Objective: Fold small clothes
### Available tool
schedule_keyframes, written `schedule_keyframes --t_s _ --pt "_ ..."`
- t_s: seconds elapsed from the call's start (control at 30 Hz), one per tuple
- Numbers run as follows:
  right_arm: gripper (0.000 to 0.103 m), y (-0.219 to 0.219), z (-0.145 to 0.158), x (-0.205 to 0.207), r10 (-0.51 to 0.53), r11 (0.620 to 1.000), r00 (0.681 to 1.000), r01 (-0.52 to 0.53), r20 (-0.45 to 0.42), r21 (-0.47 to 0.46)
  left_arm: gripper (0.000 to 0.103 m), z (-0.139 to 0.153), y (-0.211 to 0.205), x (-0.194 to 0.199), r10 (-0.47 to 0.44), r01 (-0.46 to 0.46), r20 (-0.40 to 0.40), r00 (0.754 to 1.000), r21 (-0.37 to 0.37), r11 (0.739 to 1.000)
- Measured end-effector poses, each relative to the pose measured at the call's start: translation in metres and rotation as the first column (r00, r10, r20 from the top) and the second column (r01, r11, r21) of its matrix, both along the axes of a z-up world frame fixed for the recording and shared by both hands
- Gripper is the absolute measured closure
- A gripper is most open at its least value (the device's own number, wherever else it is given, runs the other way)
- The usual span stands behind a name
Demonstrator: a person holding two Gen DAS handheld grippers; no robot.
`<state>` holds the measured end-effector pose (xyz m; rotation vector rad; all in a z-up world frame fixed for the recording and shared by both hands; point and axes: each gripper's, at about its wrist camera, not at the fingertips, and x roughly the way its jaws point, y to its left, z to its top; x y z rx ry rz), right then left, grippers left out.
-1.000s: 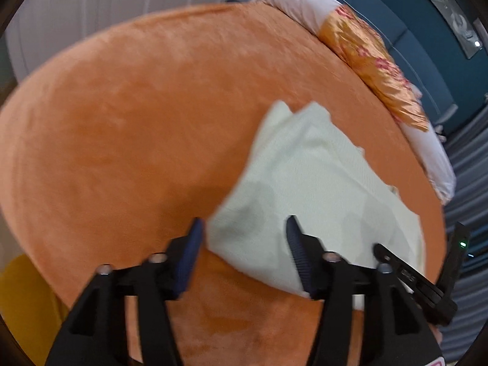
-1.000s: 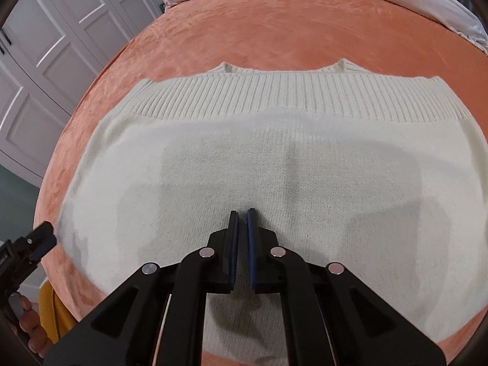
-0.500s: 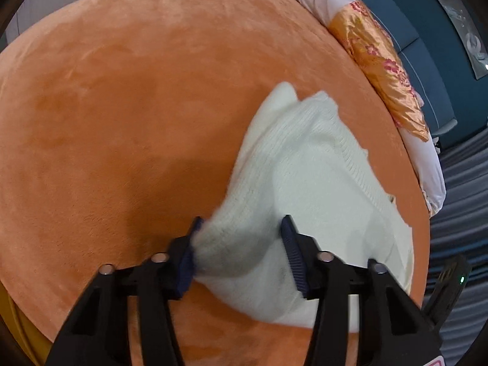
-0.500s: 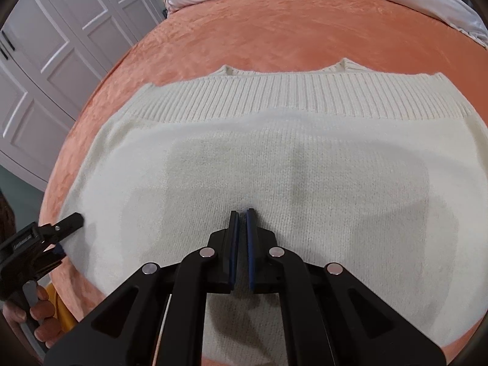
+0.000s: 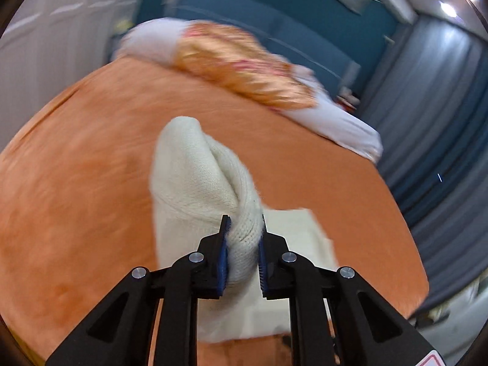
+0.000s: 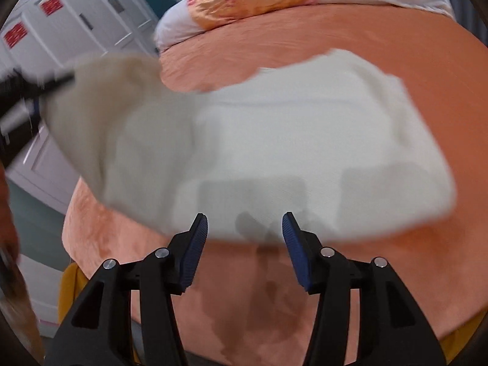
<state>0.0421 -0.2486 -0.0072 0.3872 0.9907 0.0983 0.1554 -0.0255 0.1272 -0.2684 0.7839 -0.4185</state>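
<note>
A cream knitted garment (image 6: 274, 140) lies on the orange bedspread (image 6: 366, 45). My left gripper (image 5: 243, 238) is closing on a bunched end of the garment (image 5: 201, 177), which it has lifted off the bed. In the right wrist view that raised end (image 6: 100, 97) hangs at the left, where the left gripper (image 6: 18, 100) shows as a dark blur. My right gripper (image 6: 245, 231) hovers over the garment's near edge with its jaws opening. Nothing sits between the blue pads (image 6: 195, 244).
An orange patterned pillow (image 5: 244, 70) on white bedding (image 5: 335, 122) lies at the bed's far end. White cupboard doors (image 6: 76, 24) stand to the left, grey curtains (image 5: 442, 122) to the right. A yellow cloth (image 6: 68, 289) shows past the bed's near left corner.
The left gripper shut on the garment's end and lifted it up and over toward the middle. The right gripper, shut on the garment before, has opened and drawn back to the near edge.
</note>
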Motion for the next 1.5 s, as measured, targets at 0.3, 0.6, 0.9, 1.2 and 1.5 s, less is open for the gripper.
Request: schedule_keyframes --t_s 0.3,0.6,0.9,1.2,1.5 --pt "0.053 -0.081 -0.011 -0.058 -0.193 0.98 0.981 0.194 -0.016 0.042 0.095 -0.06 -0.184 -0.017 -0.28 0.293 -0.101 0.955 0.139 0.946" --pt "0.053 -0.106 -0.008 -0.066 -0.239 0.968 0.971 0.237 0.014 0.085 0.084 -0.129 -0.181 -0.036 -0.289 0.333 -0.22 0.932 0.197 0.922" --pt "0.034 -0.098 0.016 0.006 -0.186 0.96 0.981 0.168 0.063 0.225 0.057 -0.114 -0.108 -0.058 -0.207 0.242 -0.147 0.967 0.283 0.928" --pt "0.029 -0.052 -0.004 0.068 -0.123 0.95 0.991 0.135 -0.059 0.282 0.056 -0.146 -0.068 -0.033 -0.105 0.171 -0.216 0.971 0.311 0.935" --pt "0.089 -0.038 0.017 0.11 -0.028 0.979 0.999 0.033 -0.027 0.201 0.052 -0.157 -0.071 -0.037 -0.094 0.164 -0.198 0.976 0.376 0.912"
